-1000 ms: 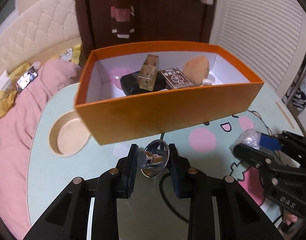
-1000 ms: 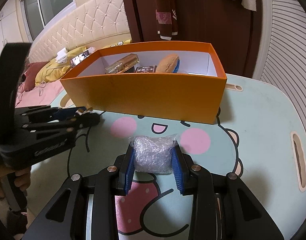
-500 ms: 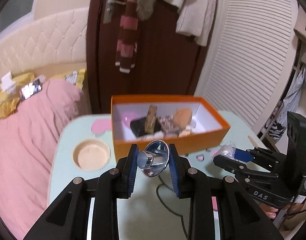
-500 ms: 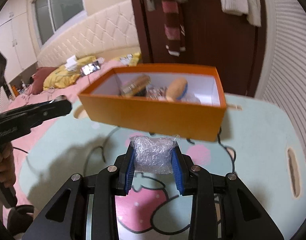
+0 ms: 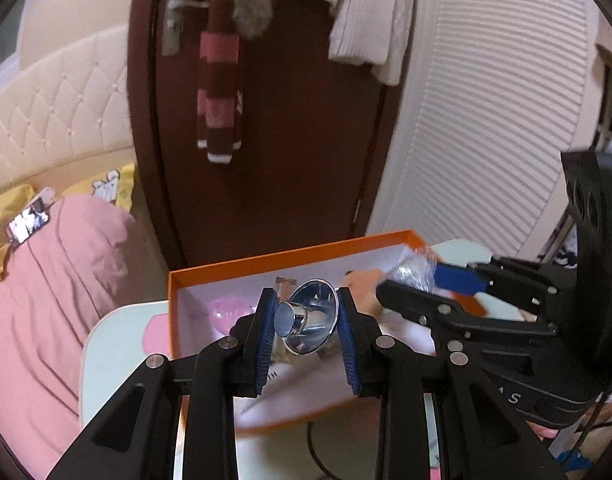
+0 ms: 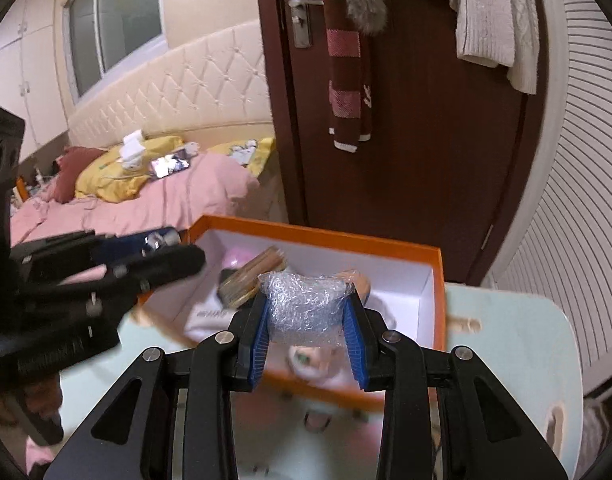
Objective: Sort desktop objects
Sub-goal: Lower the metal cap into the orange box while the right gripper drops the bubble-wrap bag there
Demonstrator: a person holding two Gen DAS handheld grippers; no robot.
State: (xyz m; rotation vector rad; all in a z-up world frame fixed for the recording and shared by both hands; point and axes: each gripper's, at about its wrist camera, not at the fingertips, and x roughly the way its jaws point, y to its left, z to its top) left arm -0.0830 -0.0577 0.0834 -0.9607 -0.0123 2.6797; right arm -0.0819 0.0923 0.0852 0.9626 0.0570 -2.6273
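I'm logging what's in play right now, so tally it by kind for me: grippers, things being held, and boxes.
Grippers: 2 (left gripper, right gripper)
Held things: 2 (shiny metal knob, bubble-wrap bundle)
Boxes: 1 (orange box)
Total: 5

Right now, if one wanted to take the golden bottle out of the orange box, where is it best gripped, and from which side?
Probably across its long flat sides near the upper end, coming from above. The golden bottle lies tilted on the other things in the orange box, so that end is raised and free, while the lower end sits among them and is partly hidden.
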